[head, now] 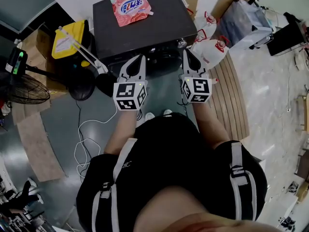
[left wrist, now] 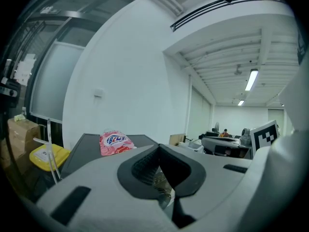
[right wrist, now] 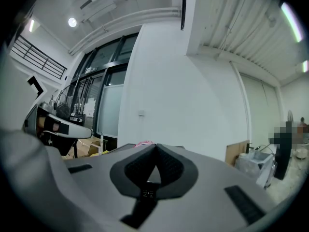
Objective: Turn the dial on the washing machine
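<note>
The washing machine (head: pixel 140 28) is a dark box seen from above, with a pink detergent pouch (head: pixel 130 6) lying on its lid. A small silver dial (head: pixel 181 43) sits at the front right corner of its control strip. My right gripper (head: pixel 186 52) is shut and empty, its tip just in front of the dial and apart from it. My left gripper (head: pixel 141 57) is shut too, pointing at the machine's front near the middle. In the left gripper view the closed jaws (left wrist: pixel 159 147) aim over the lid toward the pouch (left wrist: pixel 115 142). The right gripper view shows the closed jaws (right wrist: pixel 155 147) and the lid's edge.
A yellow container (head: pixel 67 38) and a floor fan (head: pixel 24 88) stand left of the machine. White jugs (head: pixel 212 50) and wooden slats (head: pixel 231 95) are on the right. A white cable (head: pixel 84 139) trails on the floor by my feet.
</note>
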Demonstrator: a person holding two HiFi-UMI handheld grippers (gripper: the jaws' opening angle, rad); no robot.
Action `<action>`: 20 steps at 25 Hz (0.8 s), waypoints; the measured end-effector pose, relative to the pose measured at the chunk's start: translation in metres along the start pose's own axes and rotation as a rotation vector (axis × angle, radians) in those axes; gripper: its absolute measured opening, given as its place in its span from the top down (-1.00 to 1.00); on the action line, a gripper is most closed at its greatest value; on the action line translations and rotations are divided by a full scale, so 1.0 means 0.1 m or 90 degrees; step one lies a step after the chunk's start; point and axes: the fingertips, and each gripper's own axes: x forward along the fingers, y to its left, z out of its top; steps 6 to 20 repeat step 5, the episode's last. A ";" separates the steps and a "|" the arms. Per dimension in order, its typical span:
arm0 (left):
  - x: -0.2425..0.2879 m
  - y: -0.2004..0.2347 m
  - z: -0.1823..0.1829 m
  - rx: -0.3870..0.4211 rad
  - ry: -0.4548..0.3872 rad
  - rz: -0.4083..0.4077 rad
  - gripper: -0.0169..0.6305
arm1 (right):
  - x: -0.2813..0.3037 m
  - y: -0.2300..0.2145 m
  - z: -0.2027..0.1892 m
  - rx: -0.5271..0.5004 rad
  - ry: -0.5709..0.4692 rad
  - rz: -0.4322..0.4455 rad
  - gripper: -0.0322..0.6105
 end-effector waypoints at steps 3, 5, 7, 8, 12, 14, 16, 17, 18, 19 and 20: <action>0.00 0.00 0.00 0.000 -0.001 -0.002 0.97 | -0.01 -0.01 -0.02 0.001 0.001 -0.002 0.87; 0.00 -0.01 0.00 0.000 -0.002 -0.004 0.97 | -0.01 -0.03 -0.02 0.005 0.001 -0.005 0.87; 0.00 -0.01 0.00 0.000 -0.002 -0.004 0.97 | -0.01 -0.03 -0.02 0.005 0.001 -0.005 0.87; 0.00 -0.01 0.00 0.000 -0.002 -0.004 0.97 | -0.01 -0.03 -0.02 0.005 0.001 -0.005 0.87; 0.00 -0.01 0.00 0.000 -0.002 -0.004 0.97 | -0.01 -0.03 -0.02 0.005 0.001 -0.005 0.87; 0.00 -0.01 0.00 0.000 -0.002 -0.004 0.97 | -0.01 -0.03 -0.02 0.005 0.001 -0.005 0.87; 0.00 -0.01 0.00 0.000 -0.002 -0.004 0.97 | -0.01 -0.03 -0.02 0.005 0.001 -0.005 0.87; 0.00 -0.01 0.00 0.000 -0.002 -0.004 0.97 | -0.01 -0.03 -0.02 0.005 0.001 -0.005 0.87; 0.00 -0.01 0.00 0.000 -0.002 -0.004 0.97 | -0.01 -0.03 -0.02 0.005 0.001 -0.005 0.87; 0.00 -0.01 0.00 0.000 -0.002 -0.004 0.97 | -0.01 -0.03 -0.02 0.005 0.001 -0.005 0.87; 0.00 -0.01 0.00 0.000 -0.002 -0.004 0.97 | -0.01 -0.03 -0.02 0.005 0.001 -0.005 0.87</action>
